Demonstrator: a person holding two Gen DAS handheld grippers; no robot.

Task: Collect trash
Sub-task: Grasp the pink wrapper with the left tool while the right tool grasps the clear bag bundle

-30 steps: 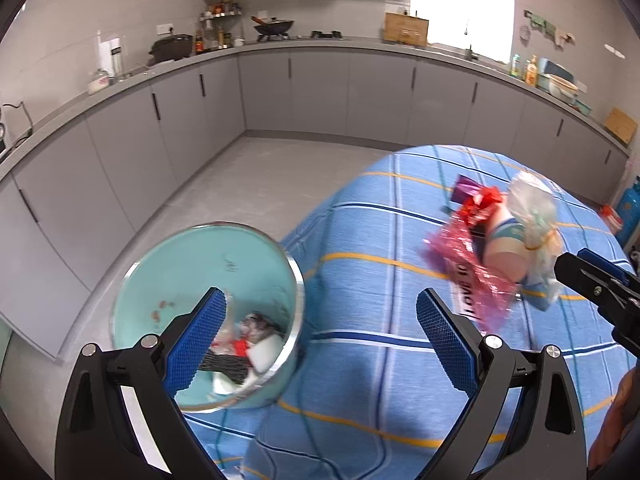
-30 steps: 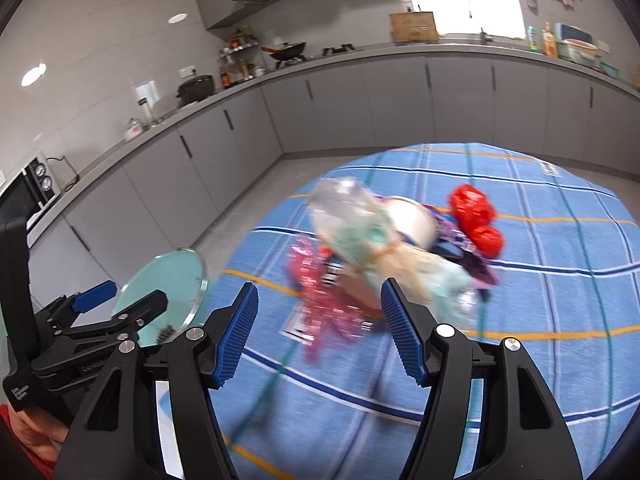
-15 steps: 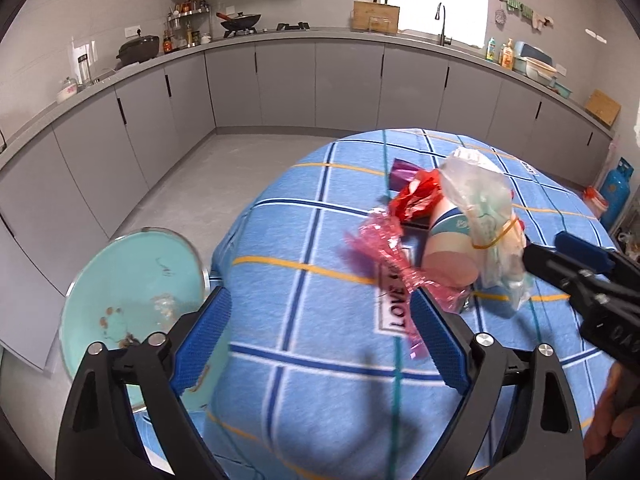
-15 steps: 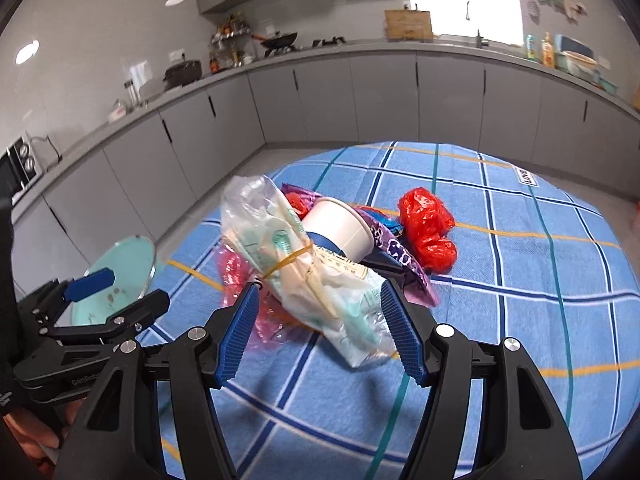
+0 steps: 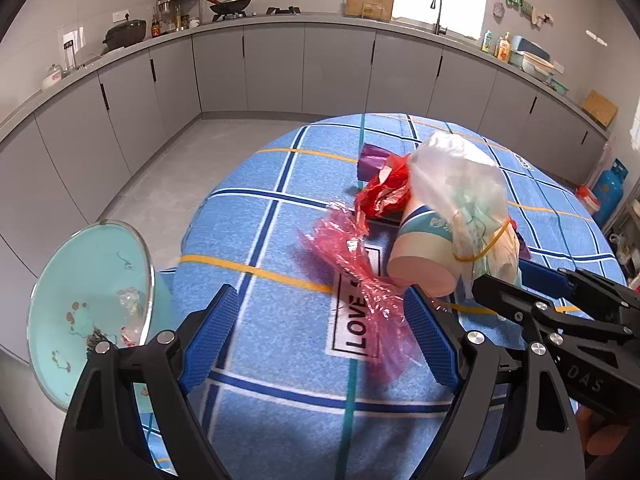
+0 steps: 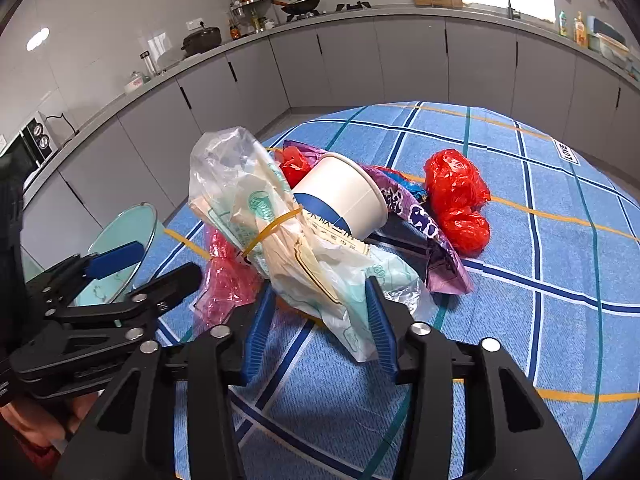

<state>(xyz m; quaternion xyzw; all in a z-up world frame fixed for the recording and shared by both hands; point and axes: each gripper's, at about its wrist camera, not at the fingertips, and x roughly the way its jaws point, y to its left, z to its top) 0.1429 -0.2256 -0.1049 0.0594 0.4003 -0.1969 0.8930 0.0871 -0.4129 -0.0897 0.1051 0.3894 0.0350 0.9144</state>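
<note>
pinching the clear plastic bag (image 6: 280, 240), the right gripper (image 6: 320, 320) narrows; left gripper (image 5: 320, 336) gapes, holding nothing.

Taking the paper cup (image 6: 344, 196) as landmark: the clear plastic bag (image 6: 280, 240) leans against its left side, and the right gripper (image 6: 320, 320) has its fingers (image 6: 378, 324) on either side of the bag's lower end, blocking that approach. Behind and right of the cup lie a purple wrapper (image 6: 432, 232) and a red bag (image 6: 458, 200), touching each other. Left of the cup, pink cellophane (image 5: 360, 276) spreads over the bench (image 6: 560, 280), reaching between the wide-spread fingers of the left gripper (image 5: 320, 336). Farther right, beyond the red bag, the cloth lies bare. Off the bench's left edge stands the teal bin (image 5: 80, 288).
</note>
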